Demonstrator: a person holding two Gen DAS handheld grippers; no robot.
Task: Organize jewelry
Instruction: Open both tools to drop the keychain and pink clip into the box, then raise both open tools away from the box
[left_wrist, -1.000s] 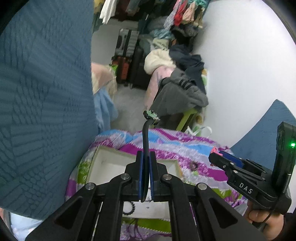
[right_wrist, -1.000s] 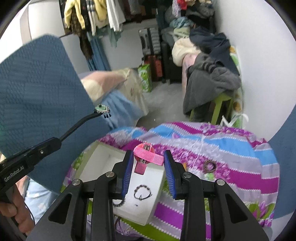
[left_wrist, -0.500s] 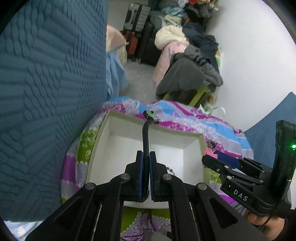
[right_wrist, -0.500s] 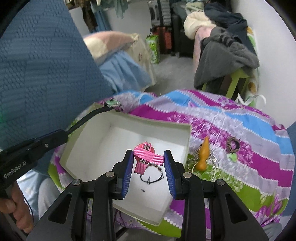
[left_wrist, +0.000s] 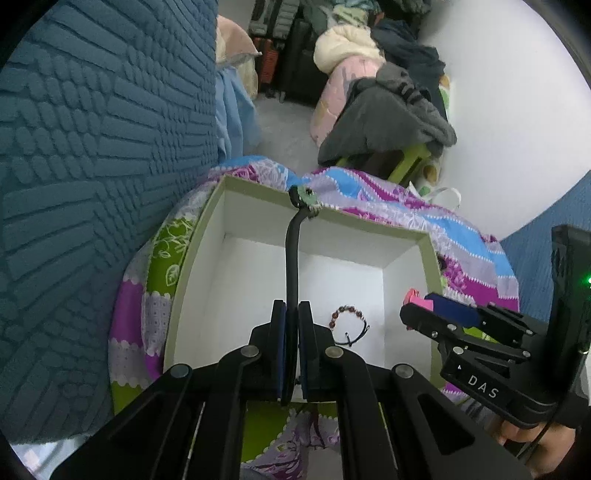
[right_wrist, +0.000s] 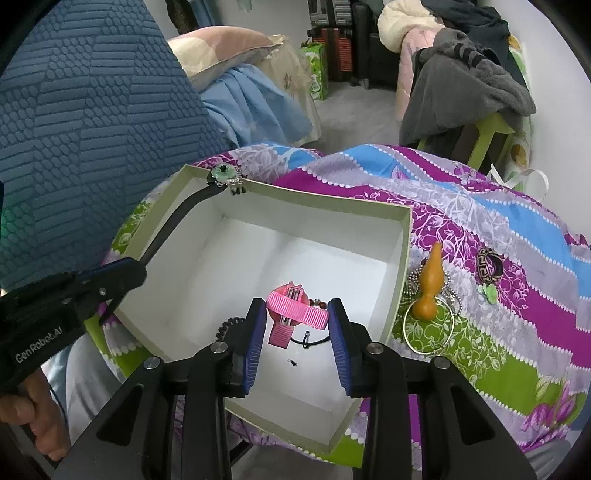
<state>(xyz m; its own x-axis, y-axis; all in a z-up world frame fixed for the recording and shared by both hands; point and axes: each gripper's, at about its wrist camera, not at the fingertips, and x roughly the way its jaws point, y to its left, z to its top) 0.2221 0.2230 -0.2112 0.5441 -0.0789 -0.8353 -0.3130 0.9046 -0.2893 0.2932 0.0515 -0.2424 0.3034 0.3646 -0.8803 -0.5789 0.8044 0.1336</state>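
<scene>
While over box: lower both before letting go.
Left gripper: clenched on hairpin.
Right gripper: grasping pink clip; release near bracelet.

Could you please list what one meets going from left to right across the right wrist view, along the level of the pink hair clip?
Left gripper → white box → pink hair clip held in the right gripper → orange gourd pendant → black patterned ring on the patterned cloth.

Soft, even indoor light (perhaps overhead), sharp centre, strong fisheye bending, dark vignetted corners.
</scene>
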